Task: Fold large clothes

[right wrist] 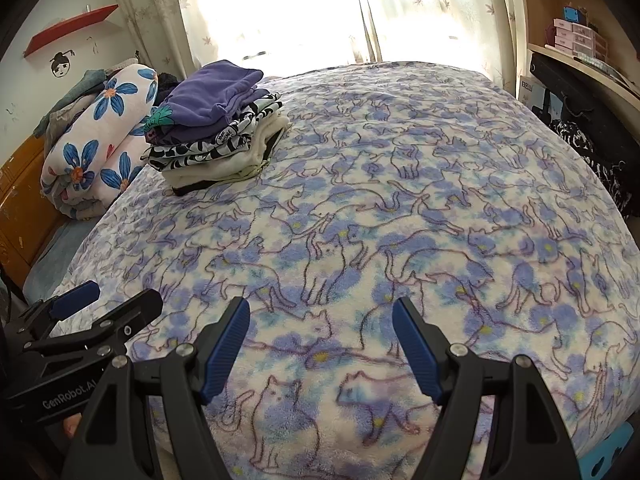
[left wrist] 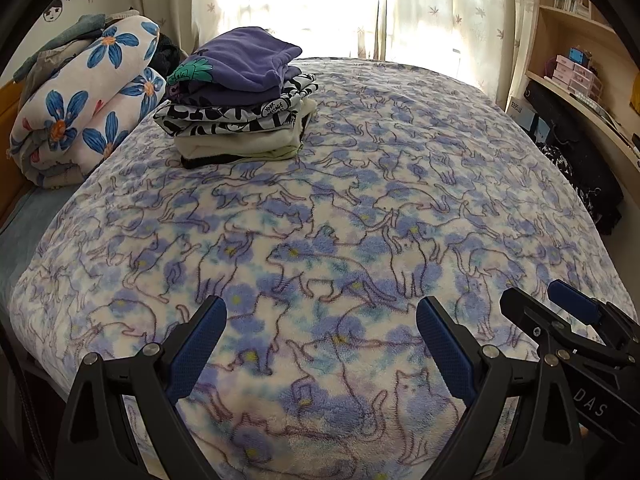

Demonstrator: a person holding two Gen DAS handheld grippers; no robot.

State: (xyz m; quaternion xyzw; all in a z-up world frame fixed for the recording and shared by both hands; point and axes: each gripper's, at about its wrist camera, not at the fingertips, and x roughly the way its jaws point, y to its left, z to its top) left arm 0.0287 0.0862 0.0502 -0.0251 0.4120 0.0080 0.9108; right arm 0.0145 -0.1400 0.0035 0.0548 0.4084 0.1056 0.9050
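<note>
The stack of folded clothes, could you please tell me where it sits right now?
In both views the stack of folded clothes sits on the cat-print blanket, far left, beside the rolled flowered quilt.

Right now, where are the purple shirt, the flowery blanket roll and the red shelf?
purple shirt (left wrist: 248, 60), left wrist view, top fold.
flowery blanket roll (left wrist: 92, 108), left wrist view, middle.
red shelf (right wrist: 70, 26), right wrist view, its underside.

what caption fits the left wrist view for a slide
Left gripper open over the cat-print blanket, folded clothes stack at the far left.
</note>
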